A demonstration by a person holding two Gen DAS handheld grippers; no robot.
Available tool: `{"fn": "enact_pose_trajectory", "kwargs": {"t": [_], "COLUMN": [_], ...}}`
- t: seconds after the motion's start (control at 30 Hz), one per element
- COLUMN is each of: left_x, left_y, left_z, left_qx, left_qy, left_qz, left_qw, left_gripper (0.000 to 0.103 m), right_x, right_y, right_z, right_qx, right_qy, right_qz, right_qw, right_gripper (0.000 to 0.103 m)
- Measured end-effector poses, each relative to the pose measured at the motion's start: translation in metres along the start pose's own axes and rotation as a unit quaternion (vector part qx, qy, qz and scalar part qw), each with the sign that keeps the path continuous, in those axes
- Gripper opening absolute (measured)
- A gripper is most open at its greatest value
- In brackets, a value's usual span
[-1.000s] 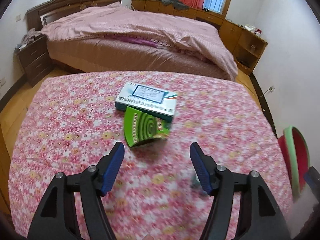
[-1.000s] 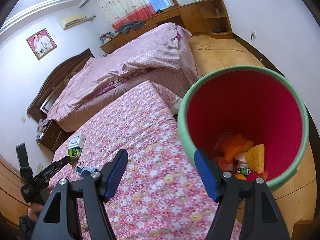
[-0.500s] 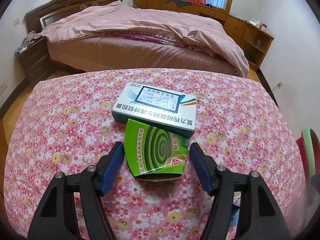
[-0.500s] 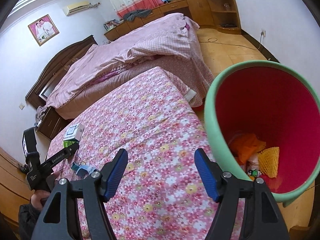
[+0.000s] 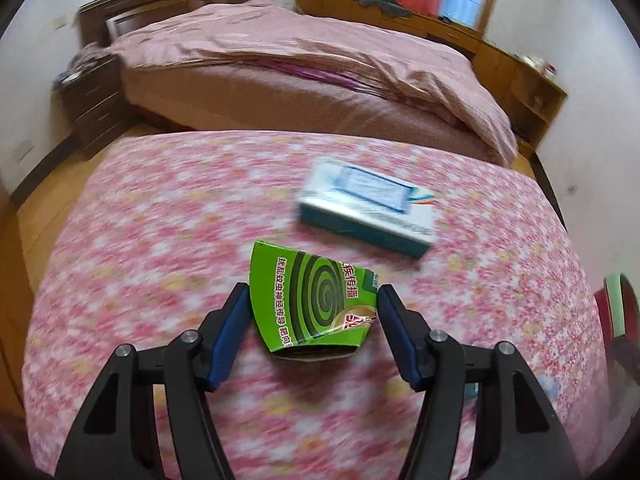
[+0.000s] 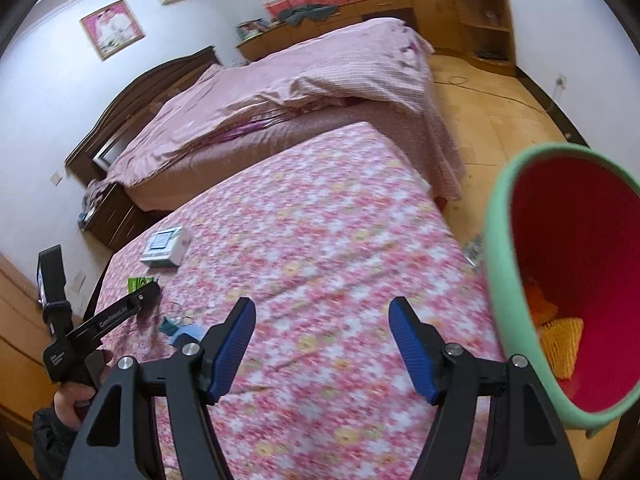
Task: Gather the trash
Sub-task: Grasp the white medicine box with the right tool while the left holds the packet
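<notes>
Left gripper [image 5: 312, 312] jaws are closing around the green box [image 5: 314, 304]; pads not yet pressing. Right gripper [image 6: 322, 322] is hanging apart, empty.

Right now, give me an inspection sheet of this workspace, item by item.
Surface: floral cloth covering the table.
Job's things: green box, crumpled, open-ended; white and teal box beyond it, apart; red bin with green rim holds orange and yellow trash.
Clutter: small blue scraps near the left gripper.
Grippers: left gripper closing, green box between its jaws, left pad touching, firm grip unclear; right gripper open, empty.
Cables: cord on floor.
Surroundings: bed, wooden cabinets.
</notes>
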State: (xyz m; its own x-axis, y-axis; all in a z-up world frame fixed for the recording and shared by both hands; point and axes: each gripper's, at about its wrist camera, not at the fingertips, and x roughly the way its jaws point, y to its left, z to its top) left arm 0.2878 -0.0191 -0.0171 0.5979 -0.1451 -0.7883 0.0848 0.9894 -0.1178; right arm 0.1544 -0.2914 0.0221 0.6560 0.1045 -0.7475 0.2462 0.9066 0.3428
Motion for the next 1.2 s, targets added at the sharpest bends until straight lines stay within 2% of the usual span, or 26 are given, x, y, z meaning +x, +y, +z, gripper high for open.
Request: {"fn": "enact_pose_trajectory", "kwargs": {"t": [0.13,0.3,0.47,0.63,0.83,1.03,1.13,1.2], "left_x": [-0.015,-0.025,-0.028,-0.026,-0.025,-0.024,-0.024,-0.025], "left_y": [0.033,0.071,0.094,0.107,0.114,0.114,0.114,0.114], "left_z": [-0.006,-0.013,-0.016,-0.019,-0.022,-0.023,-0.023,-0.023], "left_qx": [-0.039,-0.092,-0.119,-0.129,-0.135,-0.134,-0.132,-0.134], "left_qy": [-0.017,-0.040,-0.048,-0.042,-0.040,-0.038,-0.038,-0.039], "left_qz": [0.032,0.069,0.071,0.075,0.080,0.077,0.077,0.074], "left_qw": [0.9986,0.9926,0.9891,0.9879,0.9867,0.9873,0.9875,0.9875], "left_gripper": [0.065,0.065,0.065,0.065,0.065,0.065,0.065,0.065], "right_x": [0.016,0.046,0.079,0.107,0.138,0.165,0.177,0.185], "right_y": [0.027,0.066,0.104,0.140,0.181,0.213,0.220,0.224], "right_z": [0.010,0.020,0.032,0.042,0.049,0.053,0.054,0.054], "right_qx": [-0.038,-0.091,-0.128,-0.177,-0.262,-0.344,-0.369,-0.374], "right_qy": [0.017,0.045,0.079,0.092,0.102,0.117,0.127,0.135], "right_qz": [0.015,0.035,0.071,0.080,0.061,0.046,0.049,0.049], "right_qw": [0.999,0.994,0.986,0.977,0.958,0.931,0.919,0.916], "right_gripper": [0.073,0.079,0.089,0.095,0.099,0.099,0.099,0.099]}}
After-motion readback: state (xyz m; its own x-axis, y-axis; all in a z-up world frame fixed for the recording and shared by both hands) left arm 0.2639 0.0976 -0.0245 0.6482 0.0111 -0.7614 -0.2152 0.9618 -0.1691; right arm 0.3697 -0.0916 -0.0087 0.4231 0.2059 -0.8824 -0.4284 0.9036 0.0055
